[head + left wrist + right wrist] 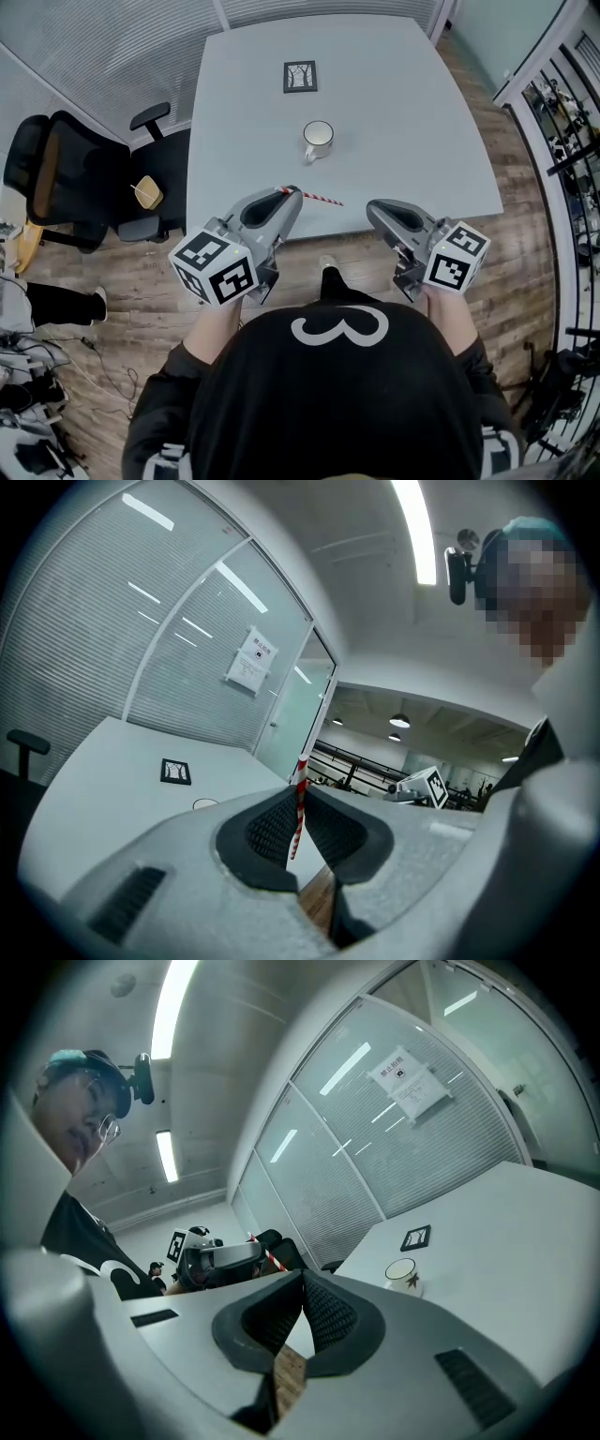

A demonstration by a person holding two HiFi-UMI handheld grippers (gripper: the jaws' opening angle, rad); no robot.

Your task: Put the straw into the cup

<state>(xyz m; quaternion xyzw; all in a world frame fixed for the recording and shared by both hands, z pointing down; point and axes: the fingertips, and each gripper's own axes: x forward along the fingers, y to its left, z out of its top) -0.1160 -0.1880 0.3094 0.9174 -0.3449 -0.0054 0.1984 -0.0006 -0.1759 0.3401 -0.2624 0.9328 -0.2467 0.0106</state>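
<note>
A white mug (318,141) with a dark star mark stands mid-table, also in the right gripper view (403,1272). My left gripper (291,194) hovers at the table's near edge, shut on one end of a red-and-white striped straw (319,198), which sticks out to the right above the table. In the left gripper view the straw (300,803) stands pinched between the dark pads of that gripper (300,794). My right gripper (373,208) is beside it at the near edge, shut with nothing between its jaws (302,1279). Both sit nearer than the mug.
A small black picture frame (300,77) lies on the grey table (412,112) beyond the mug. A black office chair (75,178) stands left of the table over wooden floor. Glass partitions with blinds lie behind, and a railing (562,103) runs on the right.
</note>
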